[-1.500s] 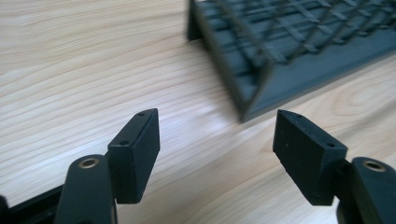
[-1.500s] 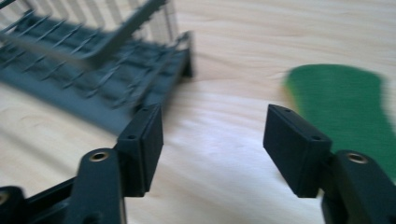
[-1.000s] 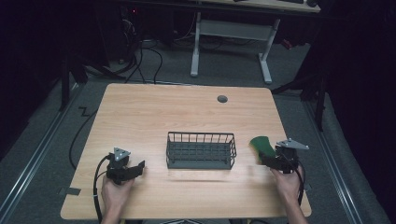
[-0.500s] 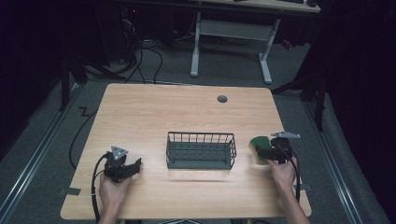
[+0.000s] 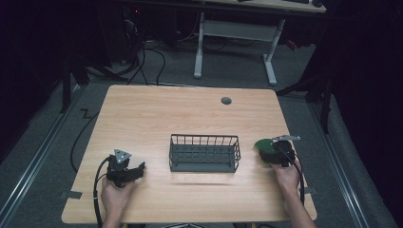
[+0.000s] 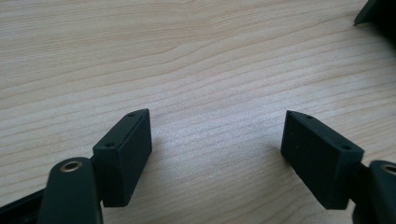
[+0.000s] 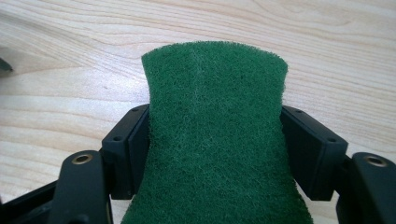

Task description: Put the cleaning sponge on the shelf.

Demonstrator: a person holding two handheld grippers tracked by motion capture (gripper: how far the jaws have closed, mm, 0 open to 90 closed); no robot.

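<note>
A green scouring pad sits between the jaws of my right gripper, which is shut on it and pinches its sides. From above, the pad and right gripper are just right of a dark wire basket at the table's middle front. My left gripper rests low over the table's front left, left of the basket. Its jaws stand wide apart in the left gripper view, with only bare wood between them.
The wooden table has a small round grommet hole near its far edge. A corner of the basket shows at the top right of the left gripper view. Beyond the table stand a white desk frame and floor cables.
My right gripper with the green pad has moved forward and slightly left, closer to the basket's right end. The left gripper has stayed about where it was.
</note>
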